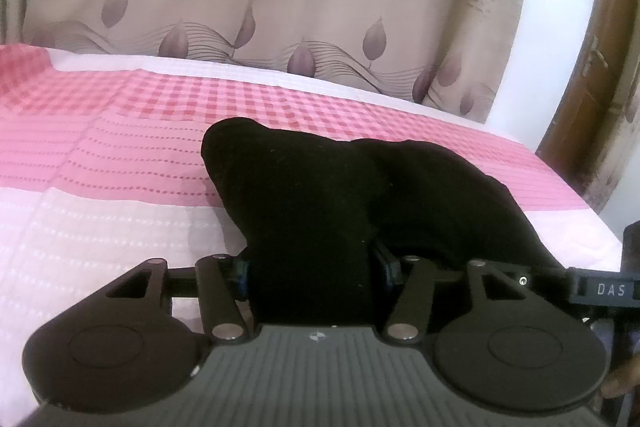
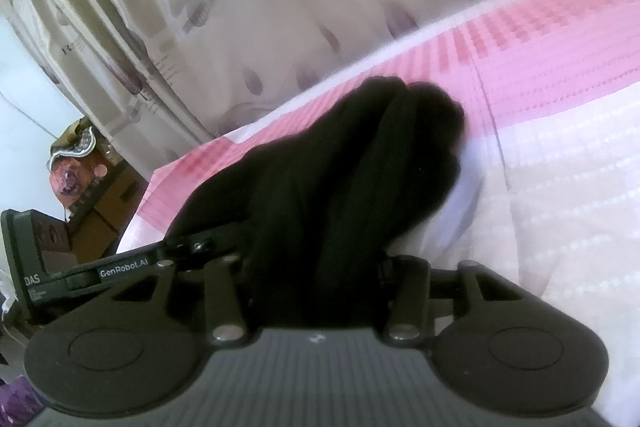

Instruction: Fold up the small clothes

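Note:
A small black garment is bunched over a pink and white checked bedspread. My left gripper is shut on one part of it; the cloth fills the gap between the fingers and hides the tips. My right gripper is shut on another part of the black garment, which drapes forward in folds over the bedspread. The right gripper's side shows at the right edge of the left wrist view, and the left gripper shows at the left of the right wrist view. The two grippers are close together.
A beige curtain with purple leaf print hangs behind the bed. A brown wooden door stands at the right. A box with a patterned item on top sits beside the bed at the left.

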The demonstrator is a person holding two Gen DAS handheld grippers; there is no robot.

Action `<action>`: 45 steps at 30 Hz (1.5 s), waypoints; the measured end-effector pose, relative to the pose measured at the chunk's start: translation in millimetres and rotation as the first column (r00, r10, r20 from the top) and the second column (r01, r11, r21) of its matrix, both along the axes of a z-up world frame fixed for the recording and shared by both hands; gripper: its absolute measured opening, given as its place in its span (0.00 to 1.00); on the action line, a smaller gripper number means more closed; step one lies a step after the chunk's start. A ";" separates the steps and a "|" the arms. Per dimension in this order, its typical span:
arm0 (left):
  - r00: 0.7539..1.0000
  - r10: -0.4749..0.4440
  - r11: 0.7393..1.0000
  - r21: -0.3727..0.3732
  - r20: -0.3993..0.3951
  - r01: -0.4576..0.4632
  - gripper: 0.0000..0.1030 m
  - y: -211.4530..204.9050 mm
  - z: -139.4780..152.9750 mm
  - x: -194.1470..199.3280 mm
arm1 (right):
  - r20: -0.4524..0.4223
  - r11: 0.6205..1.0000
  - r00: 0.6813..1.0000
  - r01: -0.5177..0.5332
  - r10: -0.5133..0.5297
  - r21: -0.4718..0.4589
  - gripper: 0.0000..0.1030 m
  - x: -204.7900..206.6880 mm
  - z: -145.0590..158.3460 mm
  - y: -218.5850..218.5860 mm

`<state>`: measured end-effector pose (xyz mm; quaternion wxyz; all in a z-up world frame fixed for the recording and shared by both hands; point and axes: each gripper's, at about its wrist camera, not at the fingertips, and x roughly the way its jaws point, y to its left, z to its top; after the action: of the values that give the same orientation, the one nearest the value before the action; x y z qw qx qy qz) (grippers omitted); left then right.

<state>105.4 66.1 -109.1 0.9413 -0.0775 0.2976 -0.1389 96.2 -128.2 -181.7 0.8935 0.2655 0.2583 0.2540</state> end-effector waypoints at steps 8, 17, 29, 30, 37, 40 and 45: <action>1.000 0.014 1.000 0.013 0.009 -0.014 0.63 -0.5 -0.7 -2.0 | 0.016 0.999 1.000 0.024 -0.023 -0.037 0.49 -6.8 1.3 3.5; 0.993 0.084 0.990 0.102 0.088 -0.093 0.95 -2.9 2.3 -15.2 | 0.037 0.993 0.996 0.086 -0.084 -0.075 0.58 -21.4 1.0 8.9; 0.935 0.199 0.926 0.257 0.294 -0.278 1.00 -10.9 25.8 -55.5 | 0.223 0.924 0.940 0.309 -0.259 -0.227 0.84 -90.0 26.6 36.3; 0.933 0.213 0.922 0.256 0.292 -0.290 1.00 -10.5 29.9 -59.0 | 0.259 0.906 0.926 0.339 -0.275 -0.252 0.86 -99.9 31.6 42.0; 0.921 0.207 0.951 0.152 0.330 -0.268 1.00 -0.1 60.2 -91.8 | 0.396 0.807 0.833 0.513 -0.386 -0.293 0.96 -142.3 58.9 64.3; 0.926 0.192 0.953 0.163 0.324 -0.255 1.00 -1.7 71.0 -98.5 | 0.442 0.765 0.784 0.581 -0.435 -0.278 0.97 -154.6 67.8 64.7; 0.918 0.174 0.955 0.166 0.355 -0.246 1.00 -2.1 83.1 -112.4 | 0.502 0.758 0.760 0.592 -0.412 -0.275 0.98 -164.7 82.2 65.3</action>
<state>-7.0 64.0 -26.0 0.9906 0.0145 0.1351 -0.0159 -68.5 -62.9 -99.5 0.9971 0.0691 0.0291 -0.0127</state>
